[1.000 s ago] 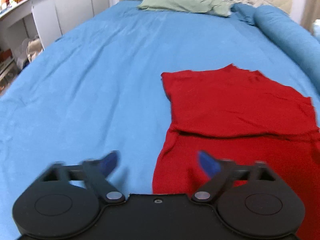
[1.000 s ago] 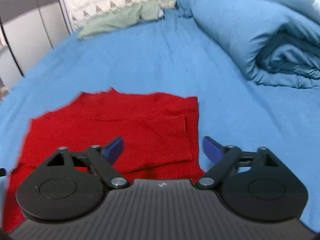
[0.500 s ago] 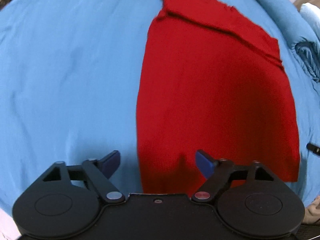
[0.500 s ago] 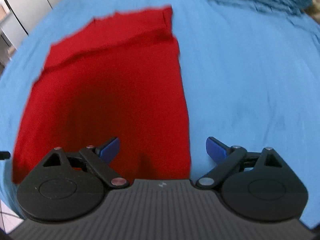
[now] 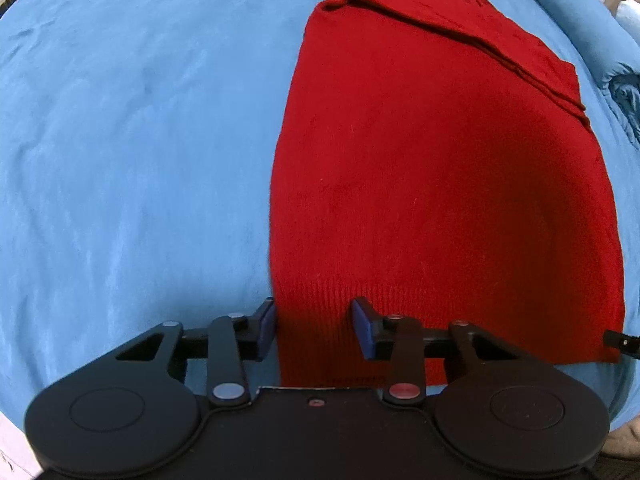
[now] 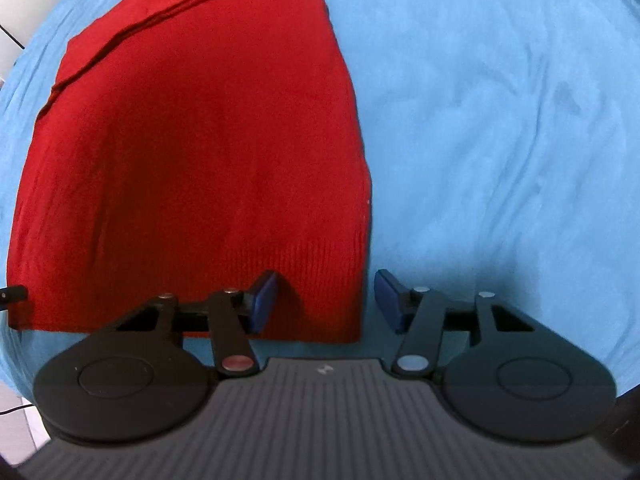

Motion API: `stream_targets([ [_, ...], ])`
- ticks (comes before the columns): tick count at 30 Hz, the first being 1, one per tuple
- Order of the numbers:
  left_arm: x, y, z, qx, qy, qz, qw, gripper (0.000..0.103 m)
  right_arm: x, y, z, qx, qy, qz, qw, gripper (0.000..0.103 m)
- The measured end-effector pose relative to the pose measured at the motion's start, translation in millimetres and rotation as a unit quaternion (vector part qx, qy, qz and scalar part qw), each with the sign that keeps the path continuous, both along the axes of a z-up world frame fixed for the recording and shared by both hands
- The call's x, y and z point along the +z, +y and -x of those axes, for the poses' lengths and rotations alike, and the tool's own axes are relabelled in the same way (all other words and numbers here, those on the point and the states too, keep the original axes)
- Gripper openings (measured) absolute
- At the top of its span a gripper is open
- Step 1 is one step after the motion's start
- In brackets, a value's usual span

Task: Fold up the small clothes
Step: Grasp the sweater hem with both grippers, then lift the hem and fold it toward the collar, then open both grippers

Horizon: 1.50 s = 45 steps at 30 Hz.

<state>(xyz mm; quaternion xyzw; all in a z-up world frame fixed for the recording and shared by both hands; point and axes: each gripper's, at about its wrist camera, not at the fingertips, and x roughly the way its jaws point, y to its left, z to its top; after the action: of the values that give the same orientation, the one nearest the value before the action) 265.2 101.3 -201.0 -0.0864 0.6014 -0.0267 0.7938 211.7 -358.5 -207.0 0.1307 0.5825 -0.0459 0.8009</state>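
1. Red knit garment (image 5: 440, 184) lay flat on blue bedsheet (image 5: 132, 140), long axis running away from both cams; ribbed hem was nearest the grippers, w/ a folded layer showing across the far end.
2. Left gripper (image 5: 314, 328) was spread apart, gripping nothing. It sat at the hem's left corner: left blue pad was just off the fabric edge over the sheet, right pad over the red ribbing.
3. Right gripper (image 6: 326, 300) was likewise released, nothing btwn its pads. It straddled the hem's right corner of the garment (image 6: 192, 152): left pad over the ribbing, right pad over bare sheet (image 6: 500, 120).
4. Couldn't tell whether pads touched the cloth or hovered just above it.
5. Garment's near edge lay close to the mattress edge in both views.
6. Rolled blue duvet (image 5: 600, 32) sat past the garment's far right side in left-wrist view, apart from it.
7. A black tip of each gripper showed at the opposite hem corner in the other cam's view.
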Motion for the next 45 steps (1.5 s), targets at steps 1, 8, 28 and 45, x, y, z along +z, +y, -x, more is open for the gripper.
stream_targets([
  [1,-1.7,-0.3,-0.3,0.001,0.003,0.000,1.0000,0.043,-0.7,-0.9,1.2,-0.002,-0.001,-0.001,1.000,0.068],
  [8,-2.0,-2.4,-7.8,0.017,0.029,0.014,0.9993,0.006,6.1,-1.5,1.7,0.015,0.005,-0.011,1.000,0.022],
  [28,132.0,-9.1,-276.0,0.108,-0.215,0.096,0.9659,0.004,133.7,-46.2,-267.2,-0.057,-0.241,-0.160,0.956,0.020],
  [45,30.7,-19.7,-390.6,0.185,-0.175,0.040,0.9662,0.061,25.2,-29.7,-426.6,-0.035,-0.191,-0.039,0.980,0.056],
])
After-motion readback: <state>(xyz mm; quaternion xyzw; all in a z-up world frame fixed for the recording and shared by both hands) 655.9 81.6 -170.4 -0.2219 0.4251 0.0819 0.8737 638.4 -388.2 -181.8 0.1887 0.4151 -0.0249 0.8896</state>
